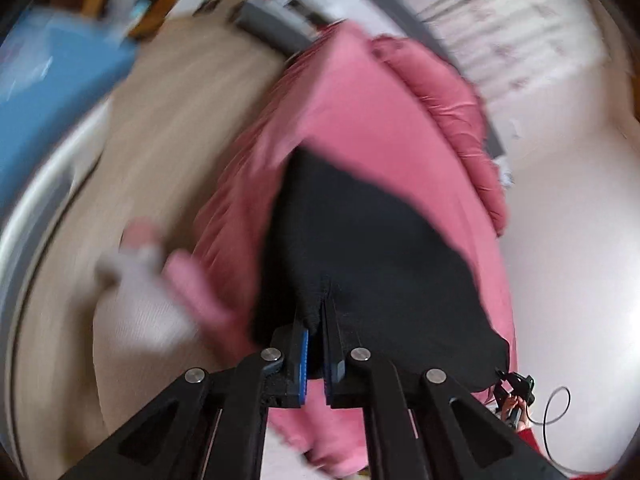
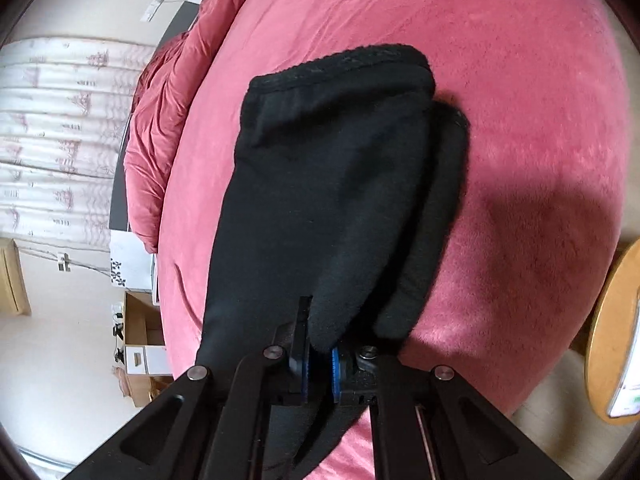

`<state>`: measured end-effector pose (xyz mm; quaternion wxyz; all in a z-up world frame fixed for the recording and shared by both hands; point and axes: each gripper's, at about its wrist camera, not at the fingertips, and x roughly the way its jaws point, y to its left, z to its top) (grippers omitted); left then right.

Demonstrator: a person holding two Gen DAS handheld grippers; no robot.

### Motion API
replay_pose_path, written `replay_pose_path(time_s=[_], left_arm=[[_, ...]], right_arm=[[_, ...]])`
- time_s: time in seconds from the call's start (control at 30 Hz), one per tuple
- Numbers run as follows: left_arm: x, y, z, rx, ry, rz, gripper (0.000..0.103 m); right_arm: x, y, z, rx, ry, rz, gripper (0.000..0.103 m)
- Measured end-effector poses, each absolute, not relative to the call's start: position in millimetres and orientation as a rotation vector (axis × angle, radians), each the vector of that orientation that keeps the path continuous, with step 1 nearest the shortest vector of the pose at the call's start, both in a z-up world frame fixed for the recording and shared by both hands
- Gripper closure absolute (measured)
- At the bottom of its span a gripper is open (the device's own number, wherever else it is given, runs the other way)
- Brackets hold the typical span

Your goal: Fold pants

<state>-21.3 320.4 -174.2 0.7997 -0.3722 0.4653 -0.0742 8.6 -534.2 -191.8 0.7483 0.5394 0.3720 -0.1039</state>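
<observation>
- Nearest the left wrist camera, the left gripper [image 1: 322, 320] has its jaws pressed together on a pinch of the black pants [image 1: 360, 248]; the cloth bunches right at the fingertips and fans out beyond them.
- Nearest the right wrist camera, the right gripper [image 2: 320, 344] is likewise clamped on the pants [image 2: 320, 184], with a thick fold of fabric caught between its blue-edged pads.
- Just beyond both grippers, the pants lie spread on the pink bed cover [image 2: 520, 100]. In the right view they are doubled over: one layer lies on top of another, the lower one peeking out along the right side, and the ribbed waistband [image 2: 344, 64] sits at the far end.
- I judge the task to be partly done. At least one fold is in, since two layers are stacked, but both tools are gripping the near edge, so this fold is not yet laid down or released. Bringing the held end toward the waistband and smoothing the stack probably remain.
- Further off, a rumpled pink quilt [image 2: 160, 128] sits along the far edge of the bed.
- Farthest, a patterned curtain [image 2: 52, 140] hangs by the wall, and cardboard boxes [image 2: 140, 340] stand on the floor. The left view is too blurred to name much beyond wooden flooring [image 1: 168, 128].
</observation>
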Motion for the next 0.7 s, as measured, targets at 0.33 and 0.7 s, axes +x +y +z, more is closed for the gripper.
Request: replay_pose_path(time_s=[0.33,0.7], left_arm=[[-42.6,345.8,-128.3,-0.859,0.801,-0.01,0.093],[53.0,133.8,-125.0,-0.569,0.936,-0.486,0.084]], right_arm=[[12.8,-534.5,-170.6,1.096,0.875,-0.234,0.077],[9.3,-537.1,-148.4,0.955,0.833,-0.301,0.096]])
